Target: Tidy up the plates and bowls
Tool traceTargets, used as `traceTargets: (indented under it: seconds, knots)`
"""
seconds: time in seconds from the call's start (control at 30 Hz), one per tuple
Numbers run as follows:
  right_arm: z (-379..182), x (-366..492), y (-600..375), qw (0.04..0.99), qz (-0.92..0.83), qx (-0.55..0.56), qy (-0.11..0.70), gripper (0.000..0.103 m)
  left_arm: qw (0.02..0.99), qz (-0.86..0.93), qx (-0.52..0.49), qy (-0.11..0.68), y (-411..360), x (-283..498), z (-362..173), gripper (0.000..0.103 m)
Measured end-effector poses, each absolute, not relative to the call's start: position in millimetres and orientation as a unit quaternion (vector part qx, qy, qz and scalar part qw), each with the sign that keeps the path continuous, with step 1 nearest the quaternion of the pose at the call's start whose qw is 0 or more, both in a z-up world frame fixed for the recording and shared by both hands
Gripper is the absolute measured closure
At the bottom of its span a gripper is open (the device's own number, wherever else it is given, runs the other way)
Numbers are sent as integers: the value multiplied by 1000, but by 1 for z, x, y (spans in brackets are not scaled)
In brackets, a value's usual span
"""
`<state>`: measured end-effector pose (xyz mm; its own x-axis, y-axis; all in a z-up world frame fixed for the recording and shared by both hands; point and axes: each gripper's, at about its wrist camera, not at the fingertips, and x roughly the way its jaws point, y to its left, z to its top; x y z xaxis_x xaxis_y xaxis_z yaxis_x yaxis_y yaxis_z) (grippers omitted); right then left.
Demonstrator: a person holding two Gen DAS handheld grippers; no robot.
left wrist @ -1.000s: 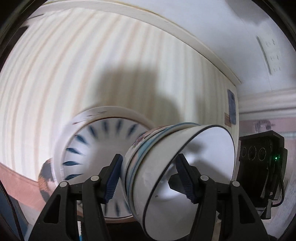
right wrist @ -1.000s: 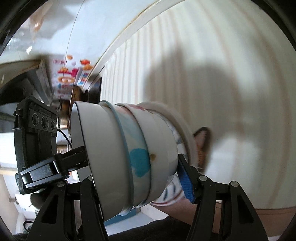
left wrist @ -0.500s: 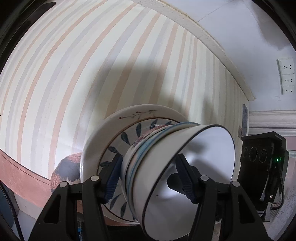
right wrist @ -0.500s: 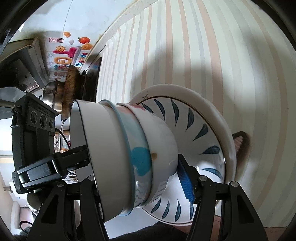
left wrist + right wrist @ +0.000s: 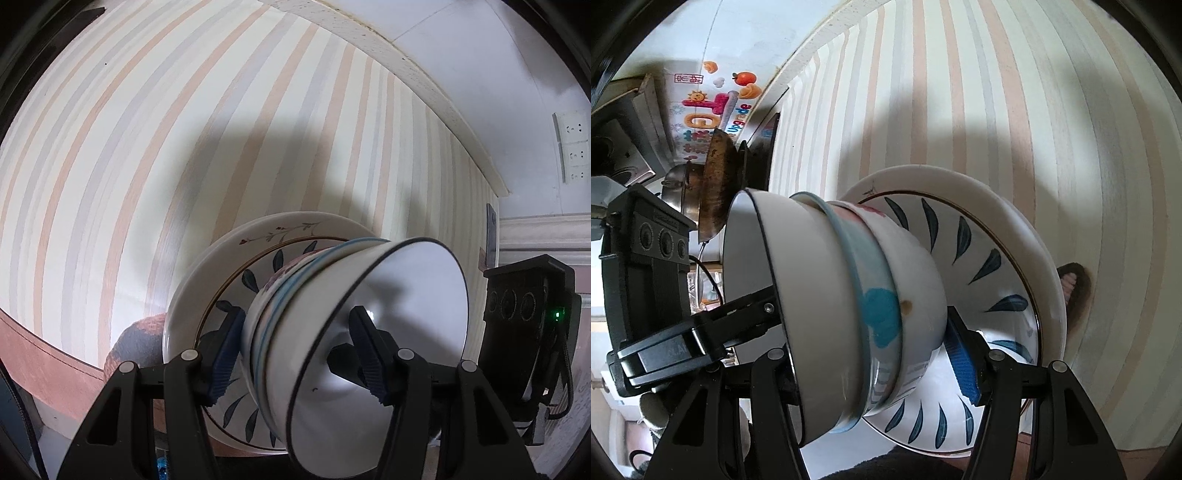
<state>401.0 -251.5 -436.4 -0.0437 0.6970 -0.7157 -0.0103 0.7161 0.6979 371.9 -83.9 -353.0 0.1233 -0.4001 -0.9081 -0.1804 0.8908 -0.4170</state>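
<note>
Bowls, three of them nested into one white ceramic stack [image 5: 354, 332], sit between both grippers over a pair of stacked plates. The innermost bowl of the stack is plain white with a thin dark rim; the middle one carries a pale blue band and a turquoise blotch; the outermost is white with a small brown spot. Under the stack lies a white plate painted with dark blue leaf strokes [image 5: 982, 266], and that plate rests in a wider white plate with a thin twig motif [image 5: 280, 232]. Whether the bottom bowl touches the leaf plate I cannot tell.

The left gripper [image 5: 295, 350] is clamped on the stack's wall, one blue-padded finger outside it and the other inside the white bowl. The right gripper [image 5: 871, 347] grips the same stack from the opposite side, its blue pad against the outermost bowl, its other finger mostly hidden behind the rim.

Beneath the plates spreads a cloth with cream, peach and grey stripes [image 5: 147, 147]. A dark brown patch [image 5: 1075, 288] peeks out just beside the plates' rim.
</note>
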Motion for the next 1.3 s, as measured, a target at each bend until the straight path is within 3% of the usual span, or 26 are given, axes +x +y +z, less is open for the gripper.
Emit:
traceTargets:
  seconds: [0.37,0.6,0.67,0.87,1.0,1.07,1.13,1.3]
  knots:
    - [-431,397,-247,646,258,251,672,39,729,-71,-197,652,-87,369,-346,48]
    - [-398,391,-254,684,241,218,654,36,763,-47,-141,629,-90,358,-318,48]
    - [-381,386,-257,702,233,203,641,25,776,-39,-114,619,-90,352,-307,48]
    - [-323,359,-260,767,184,135,599,8,800,-40,-78,594,-86,325,-277,46]
    - [-292,334,-254,797,154,105,574,5,827,-35,-60,559,-82,308,-255,20]
    - [-279,321,-252,811,136,99,560,5,841,-32,-50,537,-79,298,-241,19]
    - [-266,306,-255,822,117,101,548,5,853,-34,-45,518,-76,288,-228,5]
    - [-226,260,-257,849,91,116,507,5,878,-46,-29,475,-68,254,-193,4]
